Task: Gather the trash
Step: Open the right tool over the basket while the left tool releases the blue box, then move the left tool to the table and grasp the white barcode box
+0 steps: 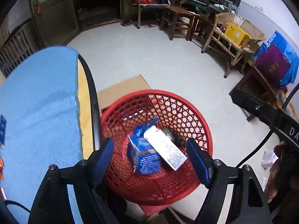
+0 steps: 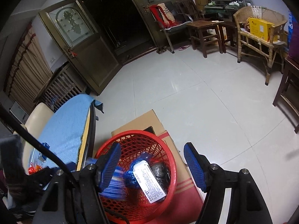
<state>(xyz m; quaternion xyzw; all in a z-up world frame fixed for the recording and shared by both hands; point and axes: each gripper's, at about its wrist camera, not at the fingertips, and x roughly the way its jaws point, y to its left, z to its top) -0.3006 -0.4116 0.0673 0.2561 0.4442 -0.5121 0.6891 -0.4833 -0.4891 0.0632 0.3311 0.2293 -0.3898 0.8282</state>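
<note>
A red mesh basket (image 1: 194,130) stands on a cardboard box (image 1: 121,87) beside the table. Inside it lie a blue crumpled wrapper (image 1: 143,156), a white printed packet (image 1: 164,147) and a dark grey ball of trash (image 1: 171,133). My left gripper (image 1: 150,160) is open and empty, right above the basket. My right gripper (image 2: 152,166) is open and empty, also above the basket (image 2: 168,160), where the white packet (image 2: 149,183), blue wrapper (image 2: 134,169) and grey ball (image 2: 158,169) show. Part of the left gripper (image 2: 89,168) shows below it.
A table with a blue towel (image 1: 39,115) is at the left; small bright wrappers (image 2: 34,169) lie on it. Wooden stools (image 2: 203,33), a wicker chair (image 2: 261,37) with a yellow box (image 2: 259,29), and a doorway (image 2: 119,18) stand beyond open tiled floor (image 2: 205,102).
</note>
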